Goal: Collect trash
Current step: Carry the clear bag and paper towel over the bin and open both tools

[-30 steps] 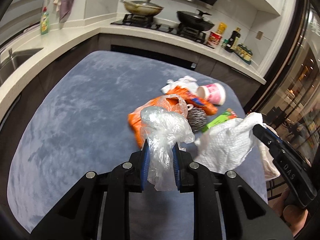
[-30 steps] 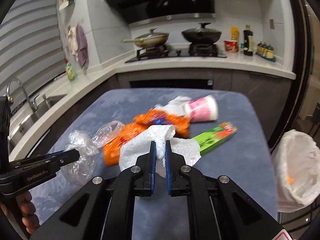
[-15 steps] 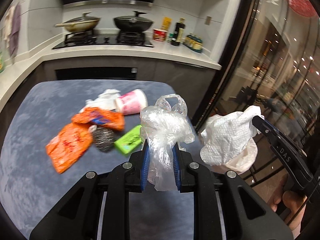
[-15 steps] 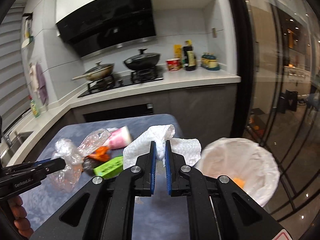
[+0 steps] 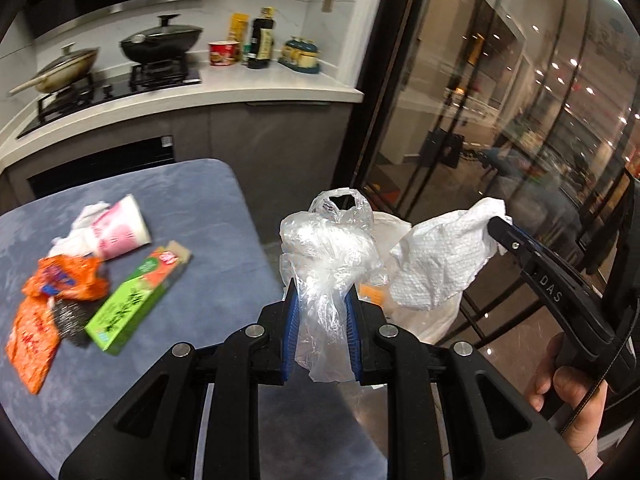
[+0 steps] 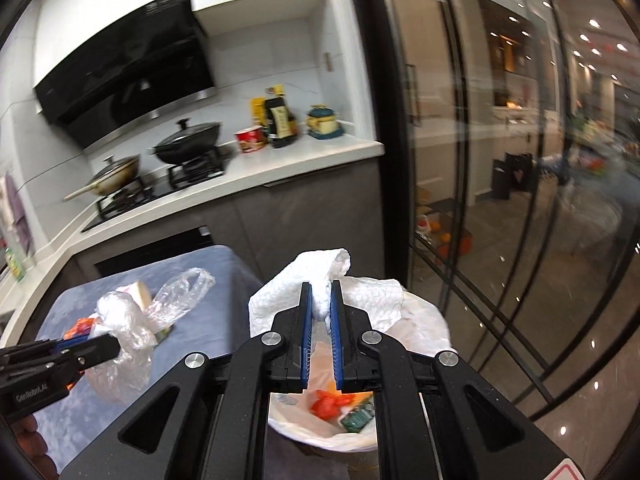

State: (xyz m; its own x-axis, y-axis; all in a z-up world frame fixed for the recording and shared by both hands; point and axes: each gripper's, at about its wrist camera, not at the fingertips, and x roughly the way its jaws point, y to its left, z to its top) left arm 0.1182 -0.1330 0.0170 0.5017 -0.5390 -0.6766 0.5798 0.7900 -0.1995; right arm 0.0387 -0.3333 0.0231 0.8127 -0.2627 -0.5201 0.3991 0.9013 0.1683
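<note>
My left gripper (image 5: 321, 300) is shut on a crumpled clear plastic bag (image 5: 326, 252), held past the right edge of the blue-grey table (image 5: 208, 200). My right gripper (image 6: 320, 294) is shut on a white paper towel (image 6: 304, 276) and hangs over a bin lined with a white bag (image 6: 428, 320), which holds red and green scraps. In the left wrist view the right gripper (image 5: 496, 226) with the paper towel (image 5: 440, 256) is to the right, the bin liner (image 5: 390, 224) behind. In the right wrist view the left gripper (image 6: 114, 344) carries the plastic bag (image 6: 128, 320) at lower left.
On the table lie an orange wrapper (image 5: 36, 328), a steel scourer (image 5: 66, 316), a green box (image 5: 132, 304), a pink cup (image 5: 120, 232) and white tissue (image 5: 86, 216). A counter (image 5: 240, 88) with pans and bottles stands behind. Glass doors (image 6: 520, 160) rise at the right. A hand (image 5: 568, 392) grips the right tool.
Both grippers have swung right, away from the trash pile, each keeping its load. The table has slid to the left of both views and the lined bin now sits beneath the right gripper.
</note>
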